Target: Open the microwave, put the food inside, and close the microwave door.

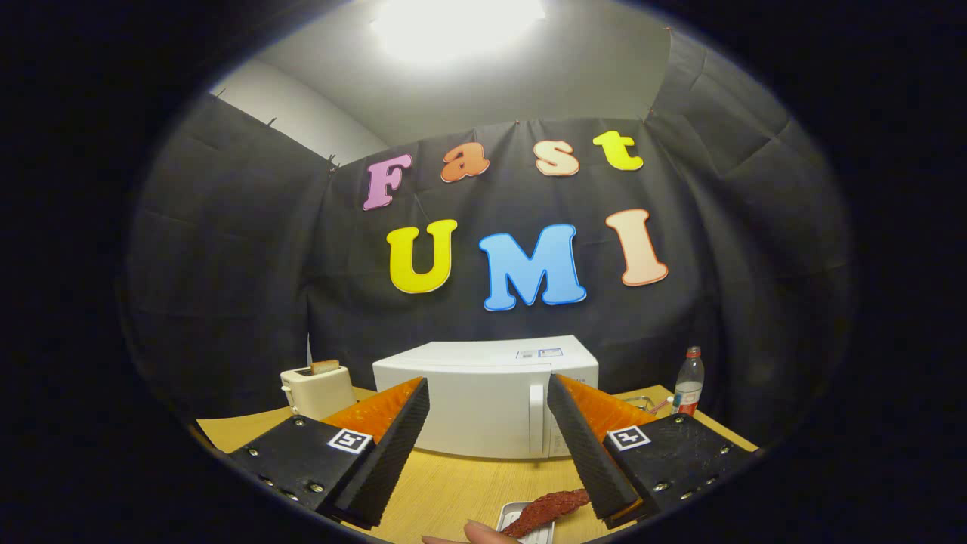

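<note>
Broadly, a wooden table (pixel 453 491) fills the foreground under a black cloth wall (pixel 249 249), with a pale ceiling and bright lamp above

Microwave (pixel 483 400): white, door shut, standing at the back of the table just beyond the fingers. Its vertical handle (pixel 536 417) runs down the right side of the door, near the right finger's tip

Toaster (pixel 317 389): cream, left of the microwave and apart from it, a slice of bread poking out of the top. Sits beyond the left finger

Bottle (pixel 688 381): clear plastic, red cap, upright near the table's right back corner, well right of the microwave. Something small and glinting lies on the table between bottle and microwave; too small to tell

Gripper (pixel 487 397): fingers spread wide, nothing between them but bare table and the microwave front. Touching nothing

Tray (pixel 514 521): small and metallic, on the table below the right finger, partly cut off

Food (pixel 545 510): dark red, rough-textured strip lying in the tray, one end reaching up beside the right finger's base; contact there cannot be told

Fingertip (pixel 483 533) of a person's hand, just left of the tray at the near table edge
</note>
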A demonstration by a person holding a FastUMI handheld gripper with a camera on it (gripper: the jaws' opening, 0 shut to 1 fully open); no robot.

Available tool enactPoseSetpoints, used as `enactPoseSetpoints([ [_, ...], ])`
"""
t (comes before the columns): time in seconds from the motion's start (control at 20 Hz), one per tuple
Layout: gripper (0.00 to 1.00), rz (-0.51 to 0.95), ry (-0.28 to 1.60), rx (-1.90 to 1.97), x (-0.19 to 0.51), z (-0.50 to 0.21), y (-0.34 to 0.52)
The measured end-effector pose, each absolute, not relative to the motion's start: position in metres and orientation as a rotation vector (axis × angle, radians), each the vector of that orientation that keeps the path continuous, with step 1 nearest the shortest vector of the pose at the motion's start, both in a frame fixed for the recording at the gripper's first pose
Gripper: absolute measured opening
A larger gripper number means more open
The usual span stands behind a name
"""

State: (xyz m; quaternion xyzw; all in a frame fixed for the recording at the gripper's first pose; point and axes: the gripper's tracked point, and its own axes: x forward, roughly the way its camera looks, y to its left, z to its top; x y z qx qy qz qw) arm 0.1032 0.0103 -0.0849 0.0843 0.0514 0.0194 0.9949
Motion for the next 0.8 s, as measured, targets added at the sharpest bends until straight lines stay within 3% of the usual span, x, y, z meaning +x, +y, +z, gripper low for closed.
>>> enactPoseSetpoints([
  [0.25, 0.96, -0.047, 0.181, 0.176, 0.141, -0.124, -0.017],
  [0.8, 0.97, -0.074, 0.301, 0.161, 0.205, -0.198, -0.025],
])
